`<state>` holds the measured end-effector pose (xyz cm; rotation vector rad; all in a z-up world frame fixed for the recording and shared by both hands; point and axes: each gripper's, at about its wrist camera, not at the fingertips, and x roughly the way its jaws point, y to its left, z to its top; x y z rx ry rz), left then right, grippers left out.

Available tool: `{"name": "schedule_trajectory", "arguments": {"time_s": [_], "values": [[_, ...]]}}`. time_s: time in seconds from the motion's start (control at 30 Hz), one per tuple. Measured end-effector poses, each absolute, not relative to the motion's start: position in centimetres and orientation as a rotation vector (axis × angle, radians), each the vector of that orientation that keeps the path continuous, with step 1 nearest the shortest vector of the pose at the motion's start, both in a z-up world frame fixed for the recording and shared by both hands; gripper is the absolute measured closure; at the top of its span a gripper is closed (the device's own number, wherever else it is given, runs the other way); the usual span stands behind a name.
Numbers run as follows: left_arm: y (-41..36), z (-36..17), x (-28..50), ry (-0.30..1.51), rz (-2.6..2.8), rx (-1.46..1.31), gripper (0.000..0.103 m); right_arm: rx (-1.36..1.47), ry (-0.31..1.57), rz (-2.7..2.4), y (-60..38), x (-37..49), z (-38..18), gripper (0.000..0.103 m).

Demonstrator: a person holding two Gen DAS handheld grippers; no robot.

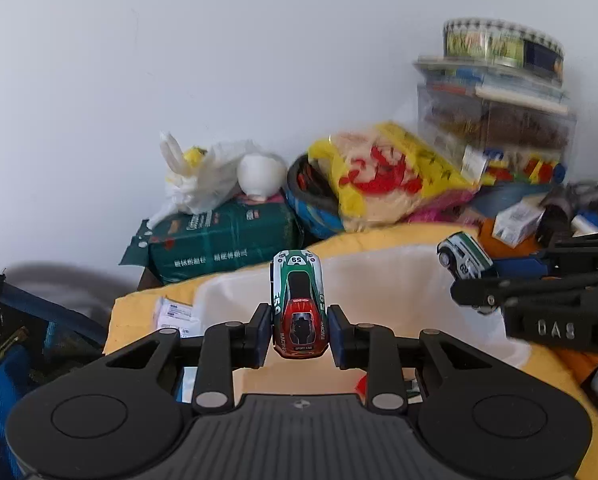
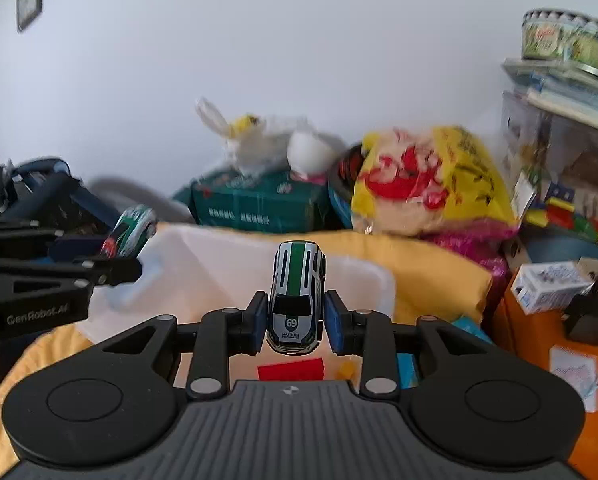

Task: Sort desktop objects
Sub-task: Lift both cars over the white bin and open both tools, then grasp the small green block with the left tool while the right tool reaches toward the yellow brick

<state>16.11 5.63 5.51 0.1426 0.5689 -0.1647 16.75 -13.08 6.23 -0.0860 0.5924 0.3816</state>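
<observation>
Bin (image 1: 379, 280) before green pack (image 1: 223, 236), against wall (image 1: 259, 60).

The red-and-green toy car (image 1: 299, 304) looks glossy, like painted metal or hard plastic, as does the silver toy car (image 2: 296, 300). The gripper arms are matt black plastic with blue pads (image 1: 264, 332). At twelve o'clock a white bin (image 2: 227, 256) looks smooth and translucent on soft yellow cloth (image 2: 431, 276); a crinkled shiny plastic bag (image 1: 391, 176) lies behind.

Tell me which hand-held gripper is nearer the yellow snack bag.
Right. The right hand-held gripper sits on the side of the yellow snack bag; the left hand-held gripper is on its far side.
</observation>
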Motion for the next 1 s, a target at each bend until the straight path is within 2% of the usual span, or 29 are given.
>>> {"name": "schedule_trajectory", "arguments": {"time_s": [0.1,0.2,0.27,0.4,0.57,0.83,1.0], "values": [[5.9,4.2,17.5,0.617,-0.130,0.106,0.069,-0.095,0.634,0.388,-12.3,17.4,4.7,0.068],[6.3,4.1,17.5,0.643,-0.132,0.062,0.064,-0.153,0.639,0.382,-11.5,17.1,4.1,0.067],[6.3,4.5,16.5,0.612,-0.152,0.063,0.052,-0.145,0.614,0.397,-11.7,16.3,4.5,0.066],[6.3,5.6,13.9,0.564,-0.172,0.084,0.051,-0.142,0.593,0.417,-12.4,14.8,5.3,0.064],[6.8,5.6,9.9,0.559,-0.198,0.075,0.042,-0.146,0.586,0.444,-14.2,12.2,5.7,0.059],[7.0,-0.2,2.9,0.706,-0.236,0.011,0.041,-0.164,0.665,0.430,-17.2,7.1,2.9,0.060],[6.1,-4.6,-0.1,0.817,-0.230,-0.009,0.041,-0.034,0.851,0.442,-17.7,6.3,-2.0,0.068]]}}
